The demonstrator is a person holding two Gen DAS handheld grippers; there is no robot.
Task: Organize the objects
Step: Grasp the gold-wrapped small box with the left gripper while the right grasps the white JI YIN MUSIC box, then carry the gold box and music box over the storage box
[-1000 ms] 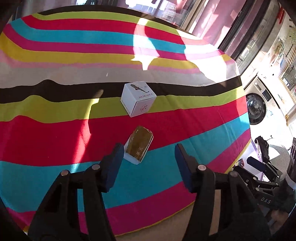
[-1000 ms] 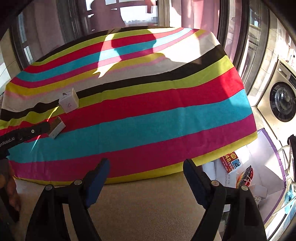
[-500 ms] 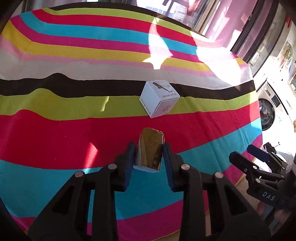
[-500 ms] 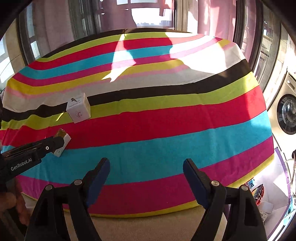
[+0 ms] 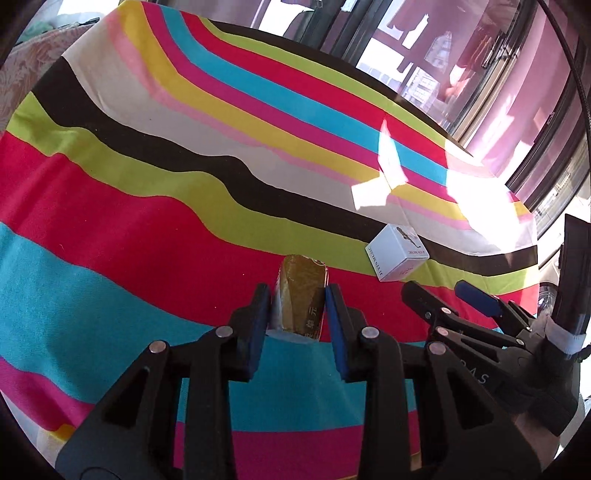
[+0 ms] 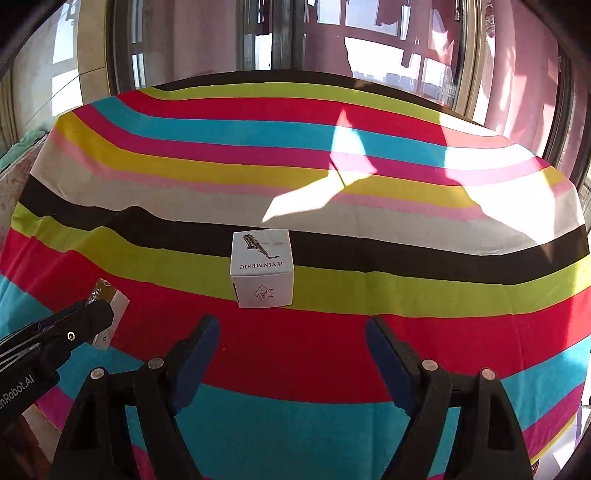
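Now gold packet (image 5: 301, 295) in left claw (image 5: 297, 295)

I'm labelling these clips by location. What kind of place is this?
Probably a home, perhaps an enclosed balcony: a table under a striped multicoloured tablecloth stands by large glass windows, with clothes hanging outside. A small white cardboard box sits on it.
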